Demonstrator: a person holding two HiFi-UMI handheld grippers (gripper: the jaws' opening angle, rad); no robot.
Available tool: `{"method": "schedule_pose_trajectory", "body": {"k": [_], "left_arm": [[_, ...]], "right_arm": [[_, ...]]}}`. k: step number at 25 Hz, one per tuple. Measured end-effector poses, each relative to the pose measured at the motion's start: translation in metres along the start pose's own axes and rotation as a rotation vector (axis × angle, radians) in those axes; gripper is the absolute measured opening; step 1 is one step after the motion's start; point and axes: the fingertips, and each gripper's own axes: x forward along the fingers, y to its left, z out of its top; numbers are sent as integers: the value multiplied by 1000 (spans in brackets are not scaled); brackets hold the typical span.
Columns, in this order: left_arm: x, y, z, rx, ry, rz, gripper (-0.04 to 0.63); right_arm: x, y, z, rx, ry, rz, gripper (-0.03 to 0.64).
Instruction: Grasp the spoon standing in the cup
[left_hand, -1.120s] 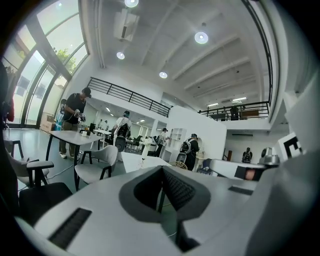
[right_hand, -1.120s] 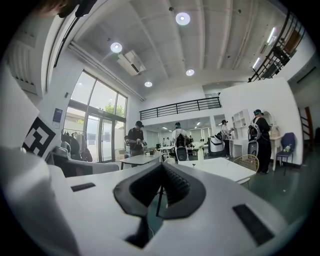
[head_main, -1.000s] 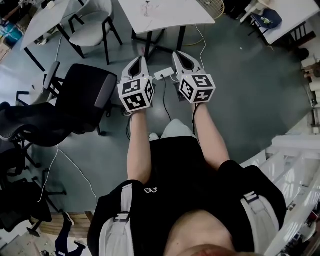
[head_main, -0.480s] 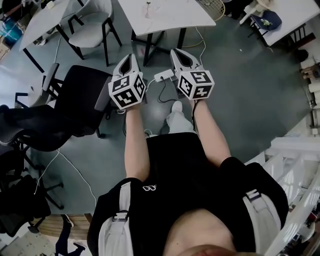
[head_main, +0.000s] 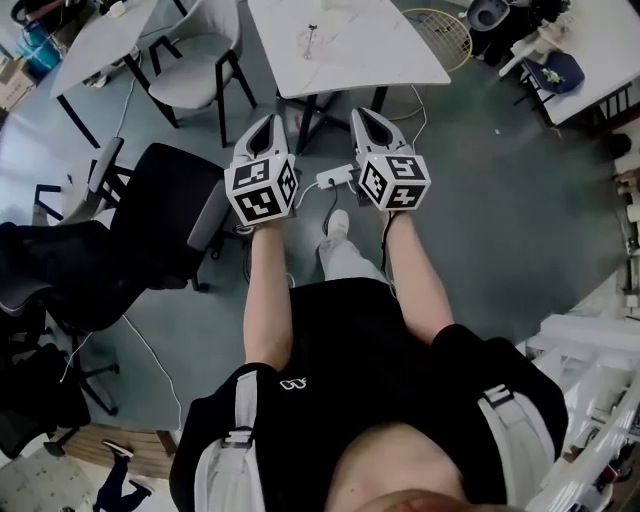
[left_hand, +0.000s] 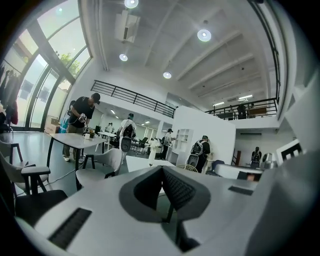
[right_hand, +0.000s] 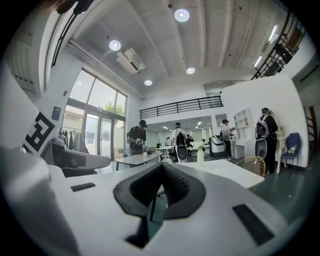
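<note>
My left gripper (head_main: 267, 121) and right gripper (head_main: 361, 114) are both closed, empty, over grey floor (head_main: 500, 200). A white table (head_main: 390, 50) stands ahead. The small thing (head_main: 313, 28) on it may be the cup with the spoon; I cannot tell.

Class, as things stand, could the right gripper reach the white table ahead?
Probably not quite: the right gripper, shut, sits near the body and the table stands farther ahead. The way between looks free, so a step should do.
</note>
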Motion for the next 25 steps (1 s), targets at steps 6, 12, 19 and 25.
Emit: {"method": "schedule_pose_trajectory", "body": {"k": [6,12,19,25], "left_arm": [[66,15,-7,-19,35,66,12],[150,-21,-10,32,75,6,12],[243,-17,-4,32,108,58,12],[293,-38,-5,-5,87,65,12]], "right_arm": [[69,-14,4,-12,-35,85,6],[127,-59,2,59,-27,85,6],[188,-137,-10,98,27,66,6],[227,-176,-6,101,44,106,6]]}}
